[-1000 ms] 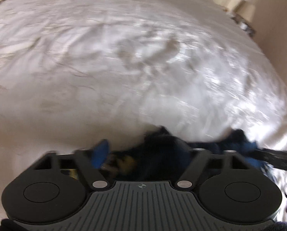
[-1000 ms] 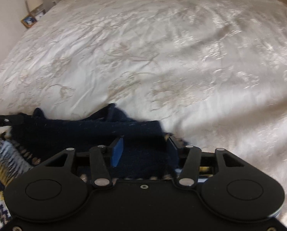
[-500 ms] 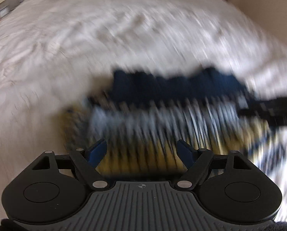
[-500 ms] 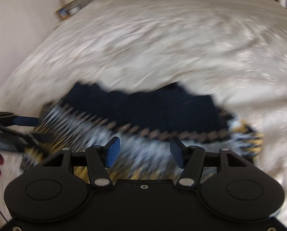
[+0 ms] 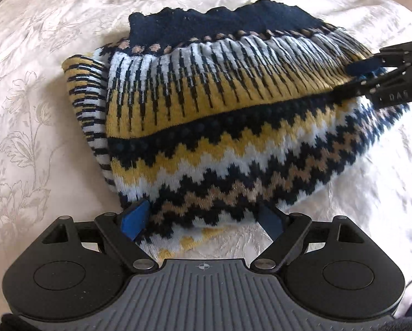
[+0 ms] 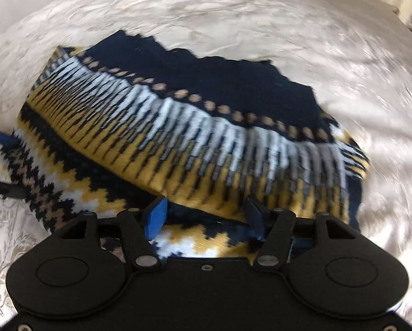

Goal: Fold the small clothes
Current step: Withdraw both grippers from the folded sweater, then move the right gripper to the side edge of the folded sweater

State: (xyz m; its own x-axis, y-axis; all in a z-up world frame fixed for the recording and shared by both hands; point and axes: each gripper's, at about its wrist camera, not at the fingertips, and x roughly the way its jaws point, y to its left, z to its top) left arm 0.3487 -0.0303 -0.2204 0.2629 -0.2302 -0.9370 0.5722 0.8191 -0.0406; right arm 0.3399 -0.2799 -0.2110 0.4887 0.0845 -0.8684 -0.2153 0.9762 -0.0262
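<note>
The patterned sweater [image 5: 233,127] lies folded over on the bed [image 5: 40,110] — navy band farthest from both cameras. The left hand-held gripper [image 5: 203,220] has just been opening; its jaws stand wide, sweater edge between them, ungripped. The right hand-held gripper [image 6: 204,218] — also spreading — holds nothing, fabric between its pads.
</note>
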